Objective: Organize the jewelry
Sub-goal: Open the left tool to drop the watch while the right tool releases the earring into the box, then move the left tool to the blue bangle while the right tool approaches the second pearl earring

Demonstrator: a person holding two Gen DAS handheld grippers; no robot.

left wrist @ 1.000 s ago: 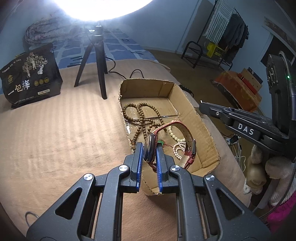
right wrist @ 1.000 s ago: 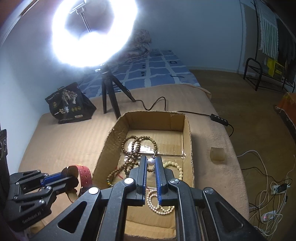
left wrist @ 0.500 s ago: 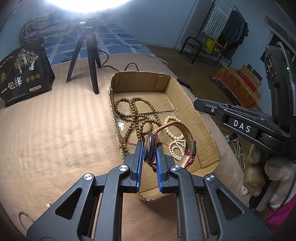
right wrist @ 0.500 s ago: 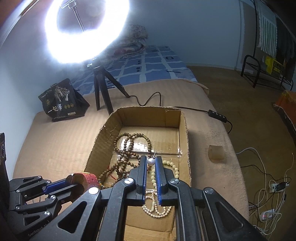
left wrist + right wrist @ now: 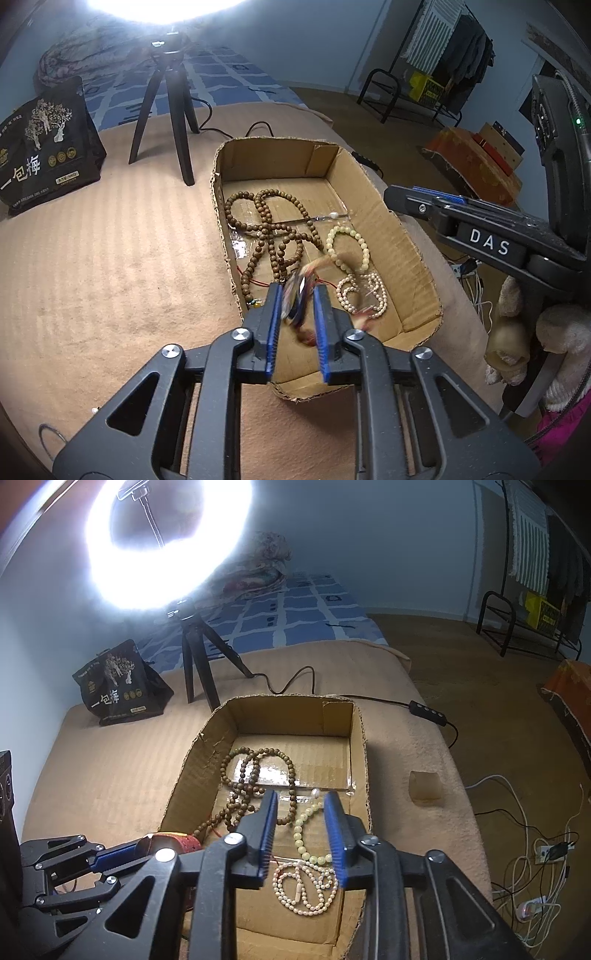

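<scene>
An open cardboard box (image 5: 388, 229) (image 5: 199, 768) on the tan blanket holds a brown wooden bead string (image 5: 266, 225) (image 5: 255, 771), a pale green bead bracelet (image 5: 347, 243) and a small pearl strand (image 5: 306, 890). My left gripper (image 5: 297, 288) (image 5: 136, 849) hangs over the box's near left corner, jaws opening. A red-strapped watch (image 5: 295, 302) (image 5: 173, 843) is blurred between the pads with gaps on both sides. My right gripper (image 5: 302, 794) (image 5: 406, 195) is over the box, jaws opening, nothing between them. A single pearl piece (image 5: 315, 793) (image 5: 333, 214) lies on the box floor.
A ring light on a black tripod (image 5: 173, 110) (image 5: 195, 657) stands behind the box, its cable and switch (image 5: 424, 707) trailing right. A black printed bag (image 5: 44, 147) sits at the far left. A small translucent block (image 5: 424, 788) lies right of the box, near the bed's edge.
Both grippers' jaws have parted. The pearl piece has left the right gripper and lies in the box. The watch has come loose and blurs between the left pads.
</scene>
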